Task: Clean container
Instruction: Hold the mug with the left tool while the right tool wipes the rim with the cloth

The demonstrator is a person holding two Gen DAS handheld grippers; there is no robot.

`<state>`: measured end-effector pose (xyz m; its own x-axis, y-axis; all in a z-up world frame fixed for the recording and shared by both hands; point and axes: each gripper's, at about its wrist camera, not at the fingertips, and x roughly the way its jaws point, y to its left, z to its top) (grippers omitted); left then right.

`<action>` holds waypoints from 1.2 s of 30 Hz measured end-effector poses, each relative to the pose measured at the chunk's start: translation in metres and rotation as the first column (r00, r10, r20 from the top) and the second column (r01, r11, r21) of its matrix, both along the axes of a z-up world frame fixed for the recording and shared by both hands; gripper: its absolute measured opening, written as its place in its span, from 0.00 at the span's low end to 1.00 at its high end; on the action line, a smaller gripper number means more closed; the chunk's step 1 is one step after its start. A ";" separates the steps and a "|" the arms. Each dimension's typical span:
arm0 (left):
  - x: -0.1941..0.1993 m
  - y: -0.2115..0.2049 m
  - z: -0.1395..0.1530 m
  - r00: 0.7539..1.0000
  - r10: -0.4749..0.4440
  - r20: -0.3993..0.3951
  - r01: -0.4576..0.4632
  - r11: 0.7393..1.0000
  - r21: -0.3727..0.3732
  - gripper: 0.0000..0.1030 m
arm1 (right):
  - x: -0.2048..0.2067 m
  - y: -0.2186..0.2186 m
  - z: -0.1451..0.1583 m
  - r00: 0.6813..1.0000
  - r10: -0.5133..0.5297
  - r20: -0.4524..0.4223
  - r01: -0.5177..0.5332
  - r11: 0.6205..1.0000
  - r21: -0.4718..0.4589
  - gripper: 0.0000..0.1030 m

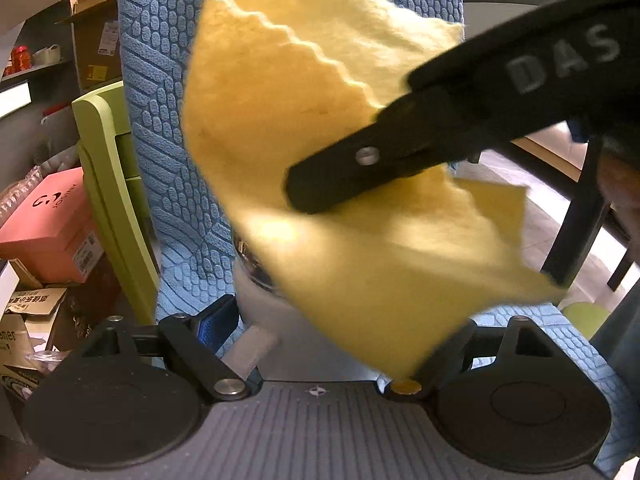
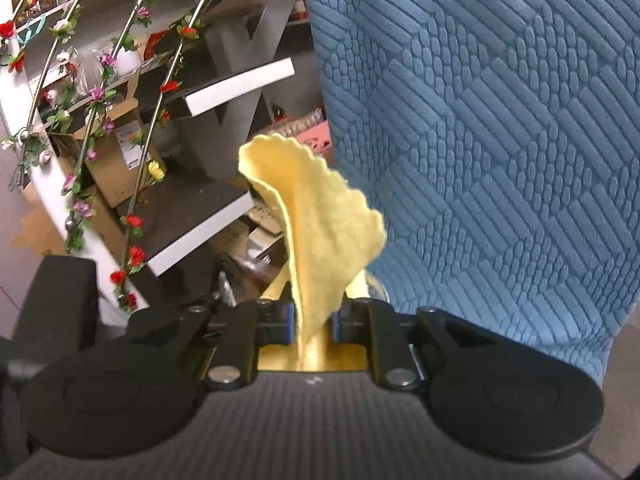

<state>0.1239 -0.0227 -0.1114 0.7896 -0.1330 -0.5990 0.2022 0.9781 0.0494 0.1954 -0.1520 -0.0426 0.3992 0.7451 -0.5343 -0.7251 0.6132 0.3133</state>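
A yellow cloth (image 1: 320,128) with a scalloped edge fills the middle of the left wrist view. My right gripper (image 1: 316,196) comes in from the upper right there and is shut on it. In the right wrist view my right gripper (image 2: 314,324) pinches the yellow cloth (image 2: 320,232) between its blue pads, and the cloth stands up from them. My left gripper (image 1: 320,332) holds a clear container (image 1: 260,312) between its fingers. The cloth covers most of the container, and only its lower wall and part of its rim (image 1: 250,264) show.
A blue textured cloth (image 1: 168,120) hangs behind as a backdrop and also shows in the right wrist view (image 2: 500,140). A green chair (image 1: 108,168), a pink box (image 1: 52,224) and cardboard boxes stand at the left. Stairs with flower garlands (image 2: 132,120) lie left in the right wrist view. A dark table leg (image 1: 580,216) stands right.
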 end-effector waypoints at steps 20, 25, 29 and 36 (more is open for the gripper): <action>-0.007 -0.002 0.001 1.000 0.004 -0.004 -0.004 1.000 -0.001 0.86 | 0.004 0.000 -0.003 0.998 -0.048 0.038 0.048 0.999 -0.009 0.16; -0.007 -0.005 0.002 1.000 0.005 -0.006 -0.005 1.000 0.002 0.86 | 0.000 0.009 -0.003 0.999 -0.001 0.040 0.001 1.000 0.001 0.16; -0.007 -0.005 0.002 1.000 0.002 -0.009 -0.002 1.000 0.002 0.86 | -0.005 0.005 0.001 0.999 -0.001 0.052 0.003 0.999 -0.045 0.16; -0.002 -0.002 0.002 1.000 0.007 -0.011 -0.007 1.000 -0.002 0.86 | 0.001 0.007 -0.002 0.999 -0.010 0.054 0.012 0.999 -0.029 0.16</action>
